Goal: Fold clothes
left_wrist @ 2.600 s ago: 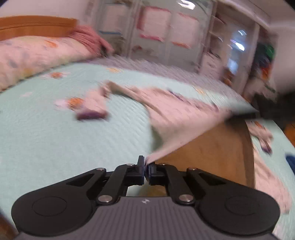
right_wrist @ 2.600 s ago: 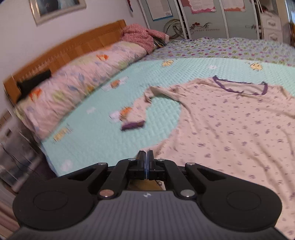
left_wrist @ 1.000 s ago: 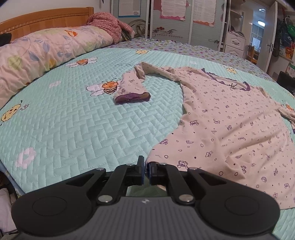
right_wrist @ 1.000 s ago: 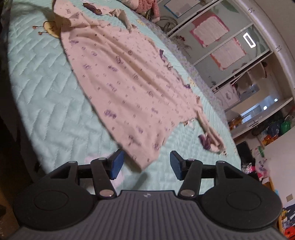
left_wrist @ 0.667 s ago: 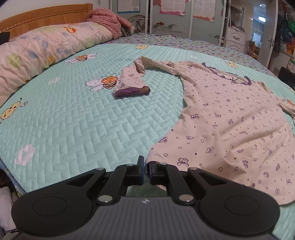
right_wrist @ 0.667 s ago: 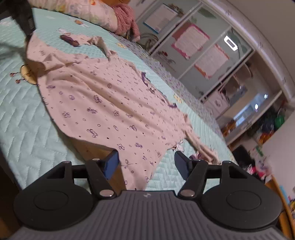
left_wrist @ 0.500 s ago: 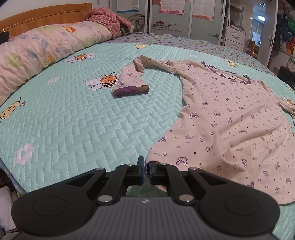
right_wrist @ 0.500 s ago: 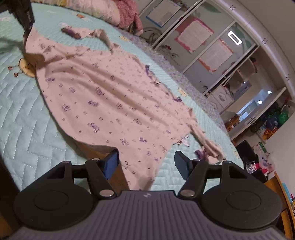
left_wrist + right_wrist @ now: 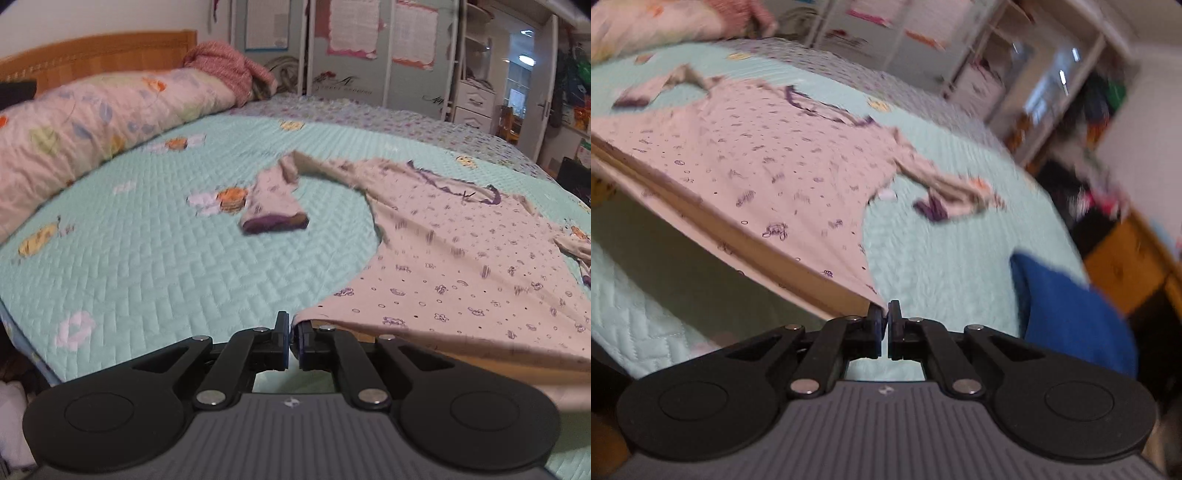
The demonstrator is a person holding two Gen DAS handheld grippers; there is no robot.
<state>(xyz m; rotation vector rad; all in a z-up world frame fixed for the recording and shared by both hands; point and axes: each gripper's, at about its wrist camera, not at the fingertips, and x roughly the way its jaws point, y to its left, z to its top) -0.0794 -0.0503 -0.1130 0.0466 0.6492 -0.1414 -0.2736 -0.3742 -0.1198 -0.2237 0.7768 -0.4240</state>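
A pale pink long-sleeved top (image 9: 461,266) printed with small purple figures lies front-up on the bed's mint-green quilted cover (image 9: 147,266). Its neckline is trimmed in purple, and each sleeve ends in a purple cuff. The hem nearest the cameras is lifted off the cover, with a shadowed gap under it, while the rest of the body lies spread flat toward the neckline.

The left gripper (image 9: 293,341) has its fingers pressed together on one hem corner of the top. The right gripper (image 9: 885,332) pinches the opposite hem corner, and the hem runs taut from it across the left of that view.

The left wrist view shows one sleeve (image 9: 271,201) bent back on itself, its cuff resting on the cover beside a printed bee. It also shows a rolled floral duvet (image 9: 92,122) along the wooden headboard (image 9: 96,59), and a pink knitted bundle (image 9: 225,70) at the duvet's end. The right wrist view shows the other sleeve (image 9: 945,192) trailing away from the top, crumpled at its cuff. Only that view shows a blue object (image 9: 1067,317) at the edge of the cover, just right of the held corner; it is too blurred to identify. Wardrobe doors with pinned papers (image 9: 354,29) stand beyond the bed. Both views are softened by motion blur.
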